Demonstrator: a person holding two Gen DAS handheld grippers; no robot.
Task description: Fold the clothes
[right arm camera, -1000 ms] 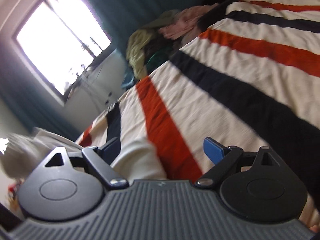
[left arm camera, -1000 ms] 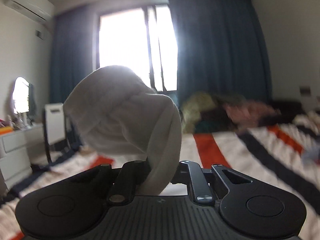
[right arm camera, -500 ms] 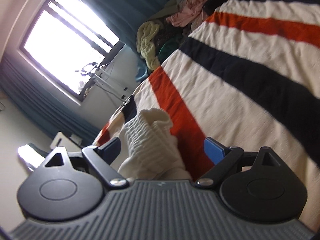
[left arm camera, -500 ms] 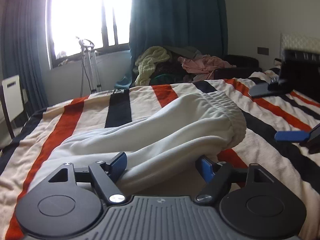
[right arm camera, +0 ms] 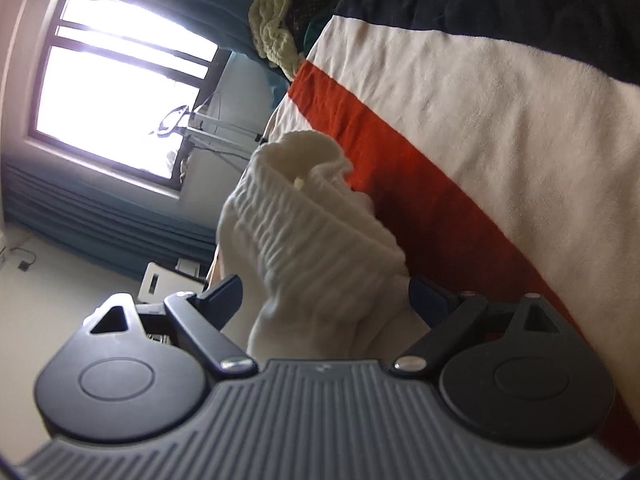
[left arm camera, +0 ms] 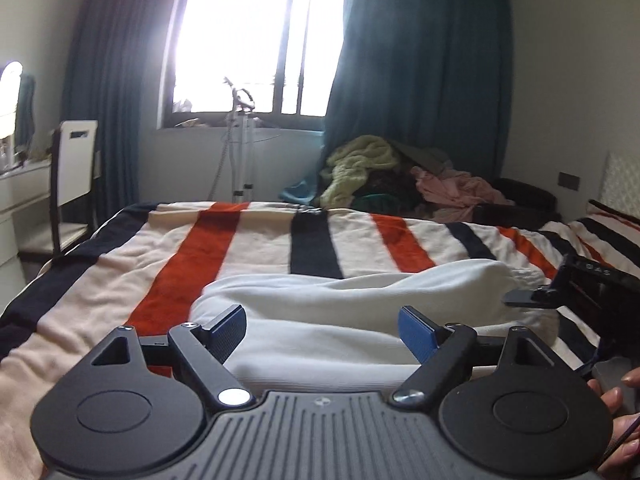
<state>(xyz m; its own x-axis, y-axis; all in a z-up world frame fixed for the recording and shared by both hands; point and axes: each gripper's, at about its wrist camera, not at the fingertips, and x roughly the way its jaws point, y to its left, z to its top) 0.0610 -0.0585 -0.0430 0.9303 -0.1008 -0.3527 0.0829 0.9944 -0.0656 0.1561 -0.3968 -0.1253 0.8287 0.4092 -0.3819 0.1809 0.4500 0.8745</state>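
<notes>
Bedding comes first: the striped bedspread [left arm camera: 256, 248] is your work surface, broad and soft, with cream, orange and navy bands running away from you toward the window. Use those bands as a straight-edge when you square up the fold.

On it lies the white garment [left arm camera: 360, 300], stretched across the near part of the bed in a long, loosely doubled shape, thick and fleecy by the look of it. Its ribbed elastic end [right arm camera: 304, 216] bunches up at your right, puckered and open, resting against an orange stripe.

Your left hand-held gripper [left arm camera: 324, 326] hovers over the near edge of the cloth with its jaws wide apart, pinching nothing. Your right hand-held gripper [right arm camera: 326, 294] is likewise spread, straddling the ribbed end without clamping it; fabric sits between the fingers but neither pad presses in.

The step in hand appears to be taking a fresh hold before the next fold. Lower each tool until both layers sit fully between the pads, then close. Catch the right side just behind the elastic, not on its ruffled lip, which would likely slip. Keep both grips level so the fold lands even.

The clothes pile [left arm camera: 400, 176] by the curtain is well apart; ignore it.
</notes>
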